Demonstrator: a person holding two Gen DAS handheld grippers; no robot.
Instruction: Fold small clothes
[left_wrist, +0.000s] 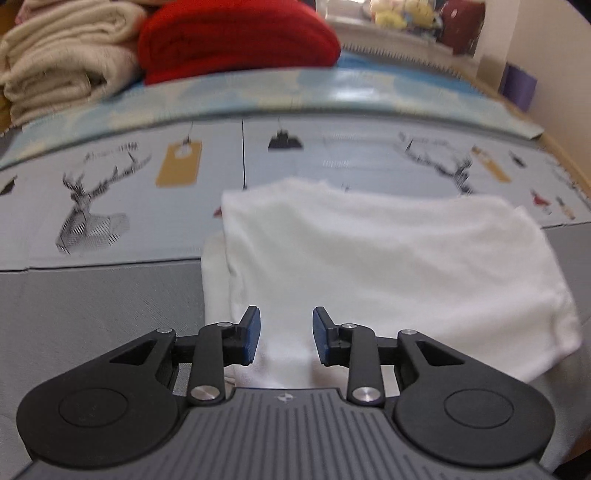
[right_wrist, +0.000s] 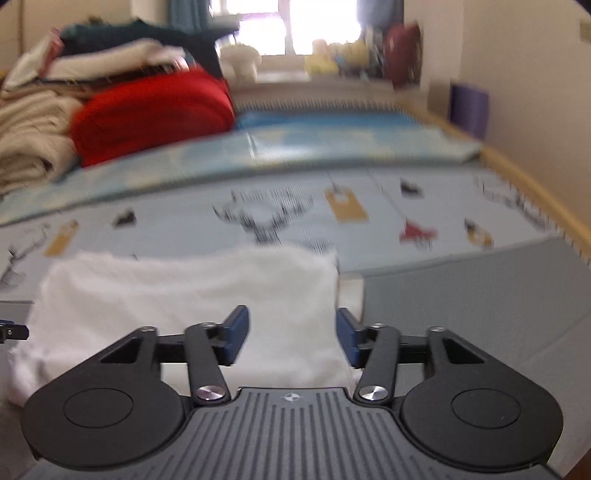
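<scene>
The folded garment (left_wrist: 388, 266) lies on the mat (left_wrist: 110, 206), its near part over the mat's front edge and onto the sheet (left_wrist: 92, 314) below. In the left wrist view the left tool (left_wrist: 286, 339) hangs above the garment's near left corner, nothing between its pads, the cloth spreading toward 1 o'clock. In the right wrist view the right tool (right_wrist: 293, 336) hangs above the near right corner, the cloth spreading toward 10 o'clock (the left tool's tip shows at 9 o'clock). Behind the mat lies a second mat (right_wrist: 332, 144). At 11 o'clock a blanket (left_wrist: 236, 40) sits just right of a stack of towels (left_wrist: 66, 62). A windowsill (right_wrist: 314, 77) lies behind, at 12 o'clock.
</scene>
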